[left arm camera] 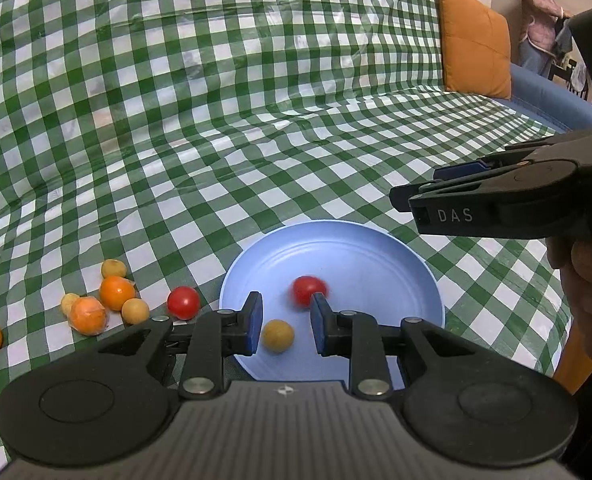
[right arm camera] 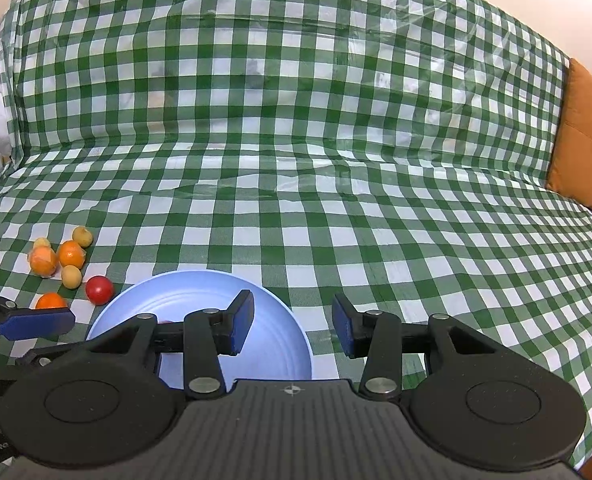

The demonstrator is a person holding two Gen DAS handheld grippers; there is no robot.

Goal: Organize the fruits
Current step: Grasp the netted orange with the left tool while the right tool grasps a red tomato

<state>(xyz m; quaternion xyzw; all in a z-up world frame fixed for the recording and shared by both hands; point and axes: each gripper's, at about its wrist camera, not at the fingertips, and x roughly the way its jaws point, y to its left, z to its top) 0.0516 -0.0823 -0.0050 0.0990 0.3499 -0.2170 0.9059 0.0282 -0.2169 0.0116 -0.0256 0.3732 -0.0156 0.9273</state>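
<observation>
With the left gripper [left arm camera: 283, 322] parted and empty above the blue plate [left arm camera: 376, 252] holding a red tomato [left arm camera: 308, 290] and a yellow fruit [left arm camera: 277, 335], and the right gripper [right arm camera: 291, 322] likewise parted, a careless pass risks rolling either fruit out.

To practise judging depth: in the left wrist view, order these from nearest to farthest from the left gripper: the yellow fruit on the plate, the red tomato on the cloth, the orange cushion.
1. Yellow fruit, on the blue plate, between the open left gripper fingers.
2. Red tomato on the cloth, just left of the plate.
3. Orange cushion, far back right.
</observation>
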